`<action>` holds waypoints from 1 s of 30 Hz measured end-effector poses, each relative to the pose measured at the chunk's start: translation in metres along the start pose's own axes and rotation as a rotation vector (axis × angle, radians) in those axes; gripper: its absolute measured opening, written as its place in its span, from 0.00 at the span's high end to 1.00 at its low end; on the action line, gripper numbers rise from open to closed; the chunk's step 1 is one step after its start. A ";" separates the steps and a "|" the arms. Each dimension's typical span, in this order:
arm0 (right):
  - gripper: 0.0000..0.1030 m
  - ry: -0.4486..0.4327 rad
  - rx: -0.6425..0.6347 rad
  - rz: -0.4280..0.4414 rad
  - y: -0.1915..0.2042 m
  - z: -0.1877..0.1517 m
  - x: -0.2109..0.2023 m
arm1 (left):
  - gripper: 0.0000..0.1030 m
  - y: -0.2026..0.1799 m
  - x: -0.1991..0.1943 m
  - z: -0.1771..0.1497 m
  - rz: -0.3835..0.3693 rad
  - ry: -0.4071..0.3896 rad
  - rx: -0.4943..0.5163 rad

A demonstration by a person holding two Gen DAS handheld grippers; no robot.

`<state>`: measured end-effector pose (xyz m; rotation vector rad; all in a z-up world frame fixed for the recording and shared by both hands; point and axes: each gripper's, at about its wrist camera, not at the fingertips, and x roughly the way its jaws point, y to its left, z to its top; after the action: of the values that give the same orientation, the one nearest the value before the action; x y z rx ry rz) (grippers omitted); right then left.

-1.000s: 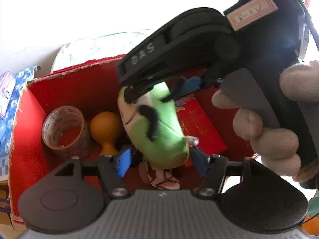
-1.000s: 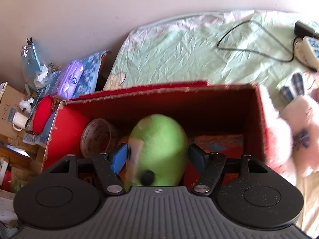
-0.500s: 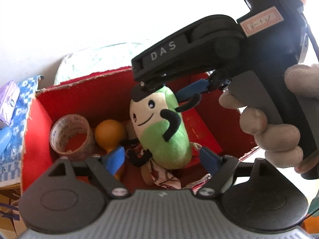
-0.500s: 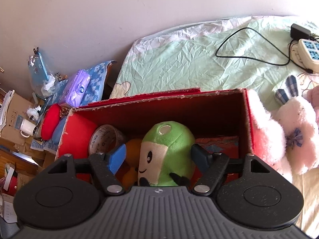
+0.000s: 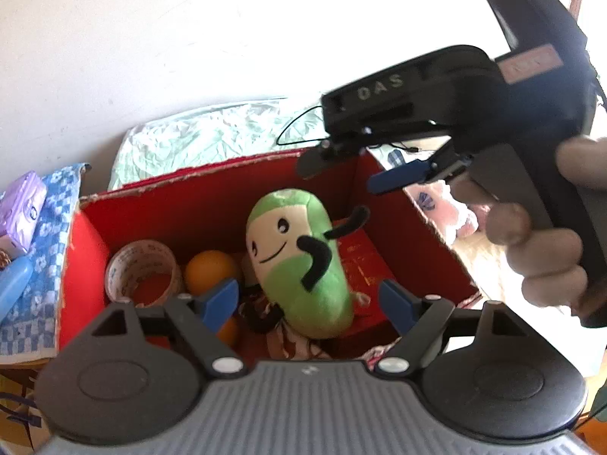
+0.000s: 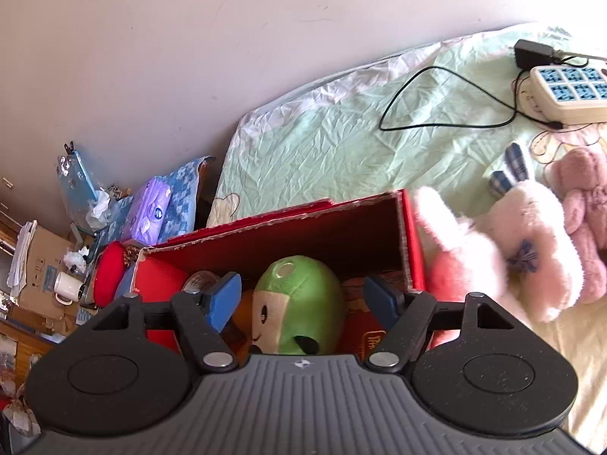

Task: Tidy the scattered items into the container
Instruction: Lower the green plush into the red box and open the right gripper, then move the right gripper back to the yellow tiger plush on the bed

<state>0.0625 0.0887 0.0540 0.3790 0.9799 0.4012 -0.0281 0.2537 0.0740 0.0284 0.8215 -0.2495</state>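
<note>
The green plush toy [image 5: 303,265] is down in the red box [image 5: 189,204] now, leaning on the clutter at the bottom, face up, next to the tape roll [image 5: 142,271] and the orange ball [image 5: 210,267] — and nobody is holding it! The left gripper [image 5: 309,301] has its blue fingers spread to either side of the toy, pads clear of the fabric, hovering low over the near edge as if it had only been steadying the drop. The right gripper [image 5: 341,170], gripped by the person's hand [image 5: 538,254], sits up over the far right corner of the box with its jaws parted and empty; from its own camera the toy shows between its fingers [image 6: 224,297] but untouched. Compare a second ago: the right gripper was down inside the box, pinching the toy at its top, and the left fingers sat much closer against its sides. Since then both have let go and the right one has lifted up and away. Outside, against the box's right wall, a pink-and-white plush rabbit [image 6: 523,254] lies on the bed, likely the next candidate.
</note>
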 end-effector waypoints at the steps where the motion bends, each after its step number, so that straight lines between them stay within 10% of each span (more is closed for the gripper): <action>1: 0.28 -0.004 -0.002 -0.003 -0.001 0.000 -0.002 | 0.20 -0.001 0.002 0.002 0.004 0.004 -0.004; 30: 0.47 0.029 -0.036 0.144 -0.037 -0.019 -0.038 | 0.22 -0.032 0.037 0.014 0.222 0.144 -0.203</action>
<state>0.0330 0.0408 0.0532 0.4132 0.9749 0.5550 -0.0011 0.2137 0.0588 -0.0538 0.9755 0.0465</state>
